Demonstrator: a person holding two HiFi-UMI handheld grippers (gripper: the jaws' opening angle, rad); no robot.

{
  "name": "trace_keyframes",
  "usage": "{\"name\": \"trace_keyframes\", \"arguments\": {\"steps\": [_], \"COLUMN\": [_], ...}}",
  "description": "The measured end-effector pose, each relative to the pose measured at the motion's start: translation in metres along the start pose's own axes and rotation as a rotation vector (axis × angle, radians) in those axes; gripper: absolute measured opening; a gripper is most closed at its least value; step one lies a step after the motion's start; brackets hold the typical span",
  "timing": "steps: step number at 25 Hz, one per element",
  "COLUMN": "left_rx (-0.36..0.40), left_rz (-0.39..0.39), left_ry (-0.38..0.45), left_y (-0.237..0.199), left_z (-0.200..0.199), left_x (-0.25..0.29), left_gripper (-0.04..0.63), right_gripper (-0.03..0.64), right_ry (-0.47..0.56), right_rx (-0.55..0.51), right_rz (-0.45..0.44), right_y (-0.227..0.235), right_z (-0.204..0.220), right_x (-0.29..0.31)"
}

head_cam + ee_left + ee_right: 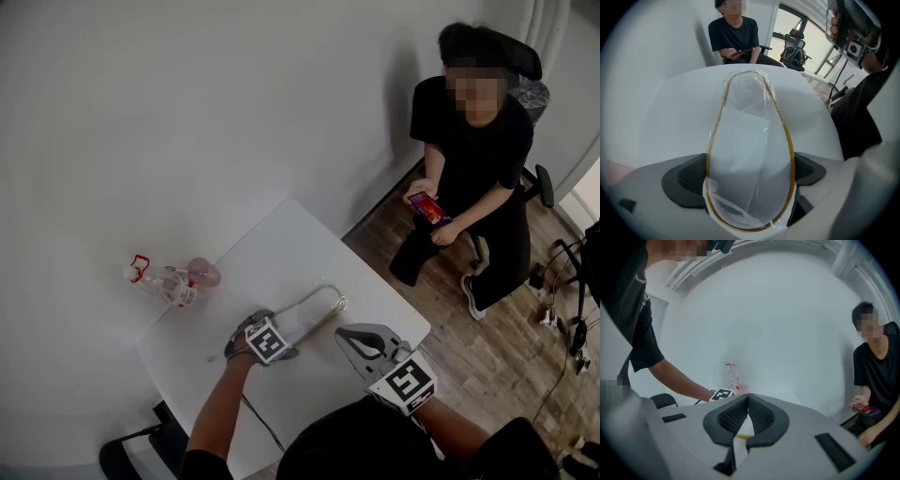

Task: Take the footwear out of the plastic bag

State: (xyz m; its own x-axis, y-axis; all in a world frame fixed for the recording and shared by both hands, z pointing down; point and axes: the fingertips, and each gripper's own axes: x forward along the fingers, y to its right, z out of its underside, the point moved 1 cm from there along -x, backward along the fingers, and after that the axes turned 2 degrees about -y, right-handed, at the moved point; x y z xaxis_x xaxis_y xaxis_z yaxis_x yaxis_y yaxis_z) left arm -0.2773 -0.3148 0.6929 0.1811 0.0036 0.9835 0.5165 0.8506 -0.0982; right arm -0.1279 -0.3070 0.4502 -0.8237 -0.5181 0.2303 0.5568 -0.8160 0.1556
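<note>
— Left gripper (749,174): what's it on?
— Jaws wide, dark mesh-textured pads (689,180) pressed on both long edges of the slipper (750,140). Grasping it through the plastic bag (765,92).
— Slipper build?
— Flat, thin, rounded teardrop outline. Matte white sole, narrow tan piping round the rim. Bag is clear glossy film, crinkled at the far end, folded over at the near end.
— Where?
— On the white table (281,248), near end at the left gripper, far end toward 2 o'clock in the head view. Not out of the bag.
— Right gripper (748,404)?
— Clenched, same mesh pads meet tip to tip. Smooth grey shell. Sits at 3 o'clock of the left one, near the slipper's far end. White sliver with a tan edge shows in the gap behind the tips; can't tell if film is pinched.
— Anything else?
— Clear plastic bottle (169,284) off the table's 9 o'clock edge, red at the cap end, pinkish rounded item (203,272) just beside it. Seated person (473,141) in black at 1 o'clock on wood-plank floor (506,356), holding a phone (427,206).
</note>
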Motion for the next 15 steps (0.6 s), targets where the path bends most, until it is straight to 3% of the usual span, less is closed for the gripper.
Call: {"name": "trace_keyframes", "arguments": {"steps": [6, 15], "left_rx": [0.07, 0.052], "left_rz": [-0.081, -0.187], "left_ry": [0.05, 0.245], "left_y": [0.007, 0.014], "left_z": [0.003, 0.022], "left_x": [-0.009, -0.057], "left_gripper": [0.545, 0.505], "right_gripper": [0.017, 0.017], "right_ry": [-0.004, -0.003], "right_rx": [-0.013, -0.006], "right_rz": [0.008, 0.013], "right_y": [0.006, 0.013], "right_z": [-0.002, -0.003], "right_x": [-0.006, -0.007]}}
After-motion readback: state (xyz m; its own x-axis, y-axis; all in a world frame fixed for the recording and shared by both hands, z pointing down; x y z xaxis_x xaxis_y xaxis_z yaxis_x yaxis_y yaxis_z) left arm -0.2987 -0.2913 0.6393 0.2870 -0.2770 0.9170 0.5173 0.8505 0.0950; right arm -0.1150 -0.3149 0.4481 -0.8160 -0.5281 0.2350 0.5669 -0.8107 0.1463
